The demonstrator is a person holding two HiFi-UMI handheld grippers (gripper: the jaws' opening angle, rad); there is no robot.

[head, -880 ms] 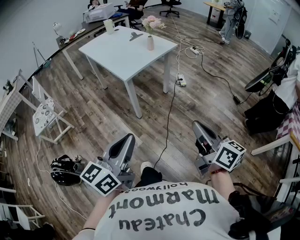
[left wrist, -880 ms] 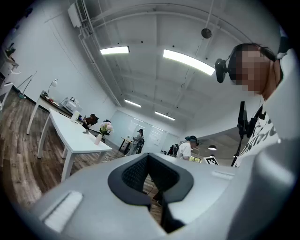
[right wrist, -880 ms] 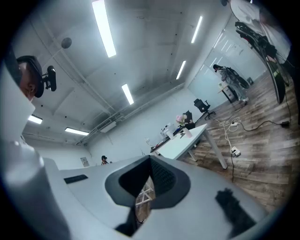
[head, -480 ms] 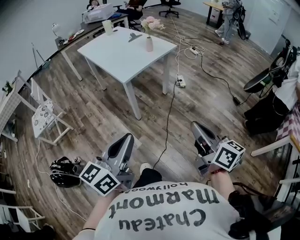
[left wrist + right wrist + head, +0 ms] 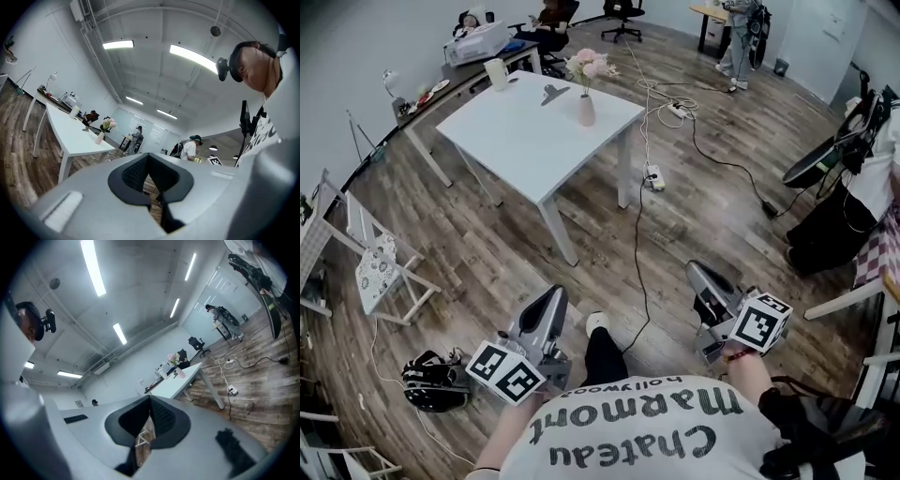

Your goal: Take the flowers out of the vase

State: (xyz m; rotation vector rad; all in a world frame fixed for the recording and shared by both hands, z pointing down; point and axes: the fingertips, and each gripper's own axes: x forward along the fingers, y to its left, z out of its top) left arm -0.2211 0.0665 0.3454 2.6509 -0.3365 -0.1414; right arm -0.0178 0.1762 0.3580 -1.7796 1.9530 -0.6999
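Head view: vase of flowers has drawn nearer; left gripper and right gripper, closed and empty, remain well short.

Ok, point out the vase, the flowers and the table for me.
vase point(image 5: 586, 111), head view, its body.
flowers point(image 5: 588, 66), head view, pink blooms.
table point(image 5: 520, 136), head view, bare top.

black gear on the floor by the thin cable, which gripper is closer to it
Left. The left gripper is just up and to the right of the black gear in the head view. The right gripper is much farther over to the right.
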